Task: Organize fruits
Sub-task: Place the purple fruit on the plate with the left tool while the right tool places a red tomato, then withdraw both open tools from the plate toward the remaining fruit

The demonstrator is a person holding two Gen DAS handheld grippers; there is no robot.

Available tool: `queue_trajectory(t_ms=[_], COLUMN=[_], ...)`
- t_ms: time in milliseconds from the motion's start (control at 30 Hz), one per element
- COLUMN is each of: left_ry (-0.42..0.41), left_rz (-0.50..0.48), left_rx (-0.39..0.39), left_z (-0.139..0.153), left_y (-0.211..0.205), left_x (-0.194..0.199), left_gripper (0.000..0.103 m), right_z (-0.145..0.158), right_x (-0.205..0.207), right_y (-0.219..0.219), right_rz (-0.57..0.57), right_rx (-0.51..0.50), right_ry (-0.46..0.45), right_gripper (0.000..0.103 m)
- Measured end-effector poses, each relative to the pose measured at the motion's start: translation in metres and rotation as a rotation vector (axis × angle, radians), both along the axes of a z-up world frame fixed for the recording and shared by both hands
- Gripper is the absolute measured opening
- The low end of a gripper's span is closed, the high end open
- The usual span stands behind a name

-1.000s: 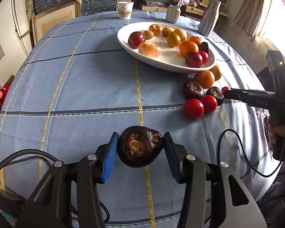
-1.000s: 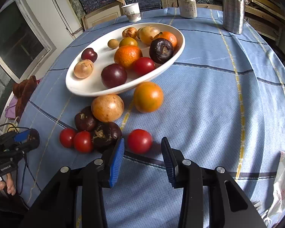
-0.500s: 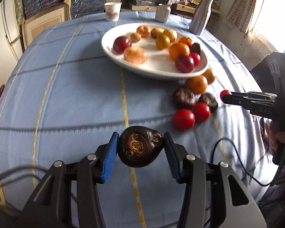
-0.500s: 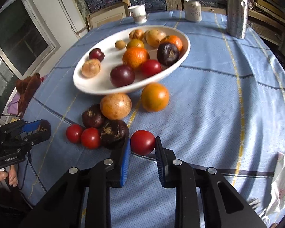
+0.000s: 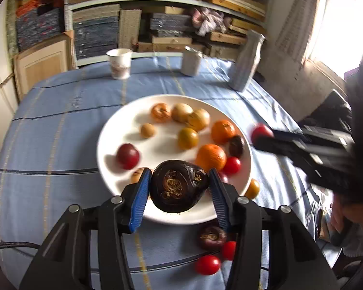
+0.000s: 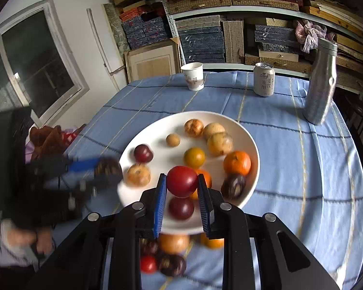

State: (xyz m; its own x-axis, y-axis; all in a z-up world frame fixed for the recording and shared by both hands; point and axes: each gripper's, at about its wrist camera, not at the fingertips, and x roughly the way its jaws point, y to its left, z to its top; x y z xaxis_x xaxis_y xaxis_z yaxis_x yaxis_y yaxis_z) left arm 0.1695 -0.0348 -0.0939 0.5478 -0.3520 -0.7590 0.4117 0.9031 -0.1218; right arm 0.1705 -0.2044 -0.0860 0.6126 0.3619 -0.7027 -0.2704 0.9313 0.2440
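1. Two grippers each carry a fruit above the white plate [image 5: 109, 142], which sits mid-frame in both views on a blue checked tablecloth [image 5: 60, 125].
2. In the left wrist view, the left gripper [image 5: 179, 188] occupies the lower centre; its blue pads [image 5: 139, 200] press both sides of a dark purple fruit [image 5: 177, 186] with a brownish, crusted face, held over the plate's near rim.
3. In the right wrist view, the right gripper [image 6: 182, 188] sits lower centre, its pads narrowly set and clamped on a red tomato [image 6: 182, 181] that hangs over the near part of the plate.
4. Its jaws have just been closing, with the tomato between them.
5. On the plate lie two oranges [image 6: 237, 162], several tan and yellowish fruits [image 6: 193, 157], a dark red plum [image 6: 143, 153] toward the left, and another dark purple fruit near the right rim.
6. Off the plate, at the bottom of the right wrist view, a few loose fruits rest on the cloth: a small red tomato [image 6: 148, 264], dark purple ones beside it, and orange ones just under the plate's rim.
7. Along the far edge of the table stand a paper cup [image 6: 193, 76], a drinks can [image 6: 263, 79] and a tall silver bottle [image 6: 320, 84], left to right.
8. Both views are partly blurred, so small fruits behind the grippers cannot be told apart.
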Motion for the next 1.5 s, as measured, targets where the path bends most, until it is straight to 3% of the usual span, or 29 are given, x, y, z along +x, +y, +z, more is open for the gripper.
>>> queue_trajectory(t_ms=[200, 467, 567, 600, 733, 900, 1133, 1300, 1500], left_ry=[0.068, 0.106, 0.105, 0.103, 0.098, 0.069, 0.049, 0.065, 0.109], left_rz=[-0.021, -0.004, 0.003, 0.005, 0.01, 0.031, 0.045, 0.019, -0.014], left_rx=[0.017, 0.014, 0.009, 0.006, 0.004, -0.007, 0.004, 0.05, 0.104], left_z=[-0.03, -0.045, -0.046, -0.046, -0.042, -0.027, -0.017, -0.03, -0.053], left_y=[-0.018, -0.021, -0.021, -0.021, -0.018, -0.007, 0.009, 0.015, 0.017], left_x=[0.008, 0.024, 0.025, 0.026, 0.025, 0.015, -0.017, -0.053, -0.078], left_gripper=[0.047, 0.048, 0.056, 0.056, 0.056, 0.056, 0.058, 0.06, 0.063], right_z=[-0.026, -0.053, -0.055, -0.054, -0.043, -0.013, 0.016, 0.002, -0.037], right_x=[0.038, 0.059, 0.059, 0.058, 0.053, 0.034, -0.019, -0.055, -0.088], right_y=[0.005, 0.008, 0.008, 0.008, 0.004, -0.007, -0.026, -0.035, -0.049], right_rz=[-0.016, -0.039, -0.04, -0.043, -0.051, -0.068, -0.103, -0.133, -0.186], right_rx=[-0.007, -0.017, -0.012, -0.009, 0.007, 0.034, 0.068, 0.075, 0.076], right_ry=[0.057, 0.117, 0.123, 0.121, 0.096, 0.038, -0.032, 0.001, 0.121], right_gripper=[0.026, 0.026, 0.032, 0.036, 0.036, 0.037, 0.056, 0.069, 0.072])
